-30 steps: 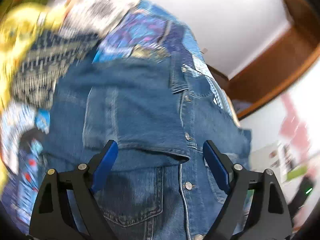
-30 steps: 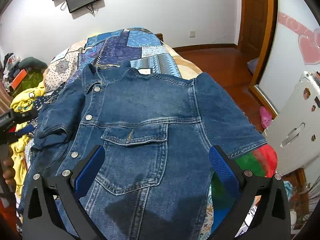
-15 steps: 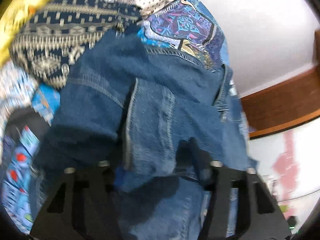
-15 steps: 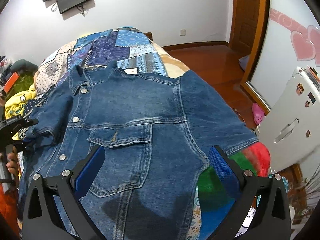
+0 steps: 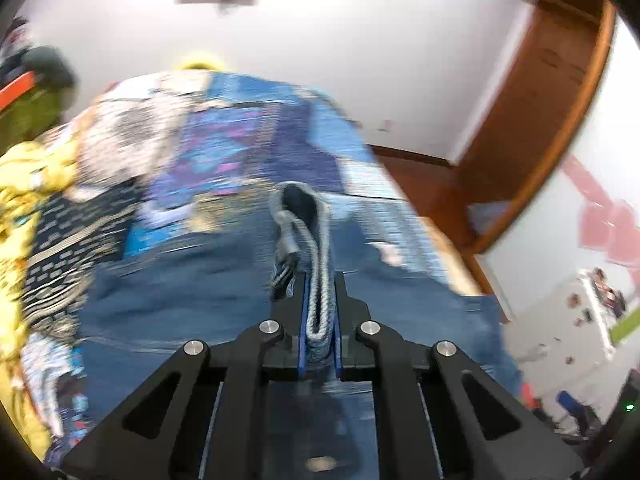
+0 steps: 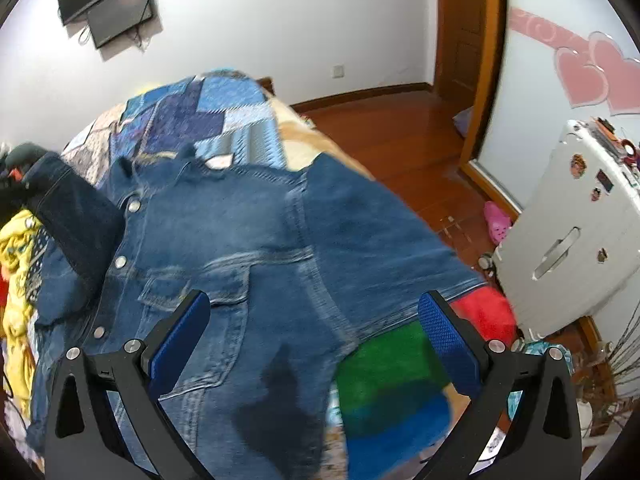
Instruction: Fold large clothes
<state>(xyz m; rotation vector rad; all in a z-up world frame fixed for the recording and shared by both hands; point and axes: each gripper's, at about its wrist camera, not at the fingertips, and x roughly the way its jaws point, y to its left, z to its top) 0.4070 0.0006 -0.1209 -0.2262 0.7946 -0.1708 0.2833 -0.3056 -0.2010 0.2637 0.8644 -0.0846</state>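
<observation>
Left wrist view: my left hand-held gripper (image 5: 319,320) is clamped tight on a doubled hem of the denim jacket (image 5: 180,304), which I take to be the sleeve cuff; the fabric loops up between the jaws and stands clear of the rest of the garment. Everything beyond is smeared with motion blur. The jacket body lies below on the bed (image 5: 224,148), over a patchwork quilt. Yellow clothing (image 5: 24,184) is heaped at the left edge.

Right wrist view: my right hand-held gripper (image 6: 314,340) is spread wide and holds nothing, hovering above the jacket's lower front. The jacket (image 6: 256,240) lies face up, buttons and chest pocket showing, collar toward the far wall. Its sleeve on my left (image 6: 72,216) is lifted off the bed in a dark fold; the other sleeve (image 6: 380,240) lies flat, reaching the bed's edge.

Step in hand, as I judge it: folding the lifted sleeve inward across the chest. Next move calls for carrying the cuff over the button line and laying it flat without dragging the body, then the free gripper taking the flat sleeve.

Room: white walls, a dark screen (image 6: 108,4) mounted high, wooden floor (image 6: 400,136) and door frame, a white cabinet (image 6: 568,232) with stickers, pink heart decals (image 6: 596,76) on the wall. Red and green cloth (image 6: 400,356) shows under the jacket's hem
</observation>
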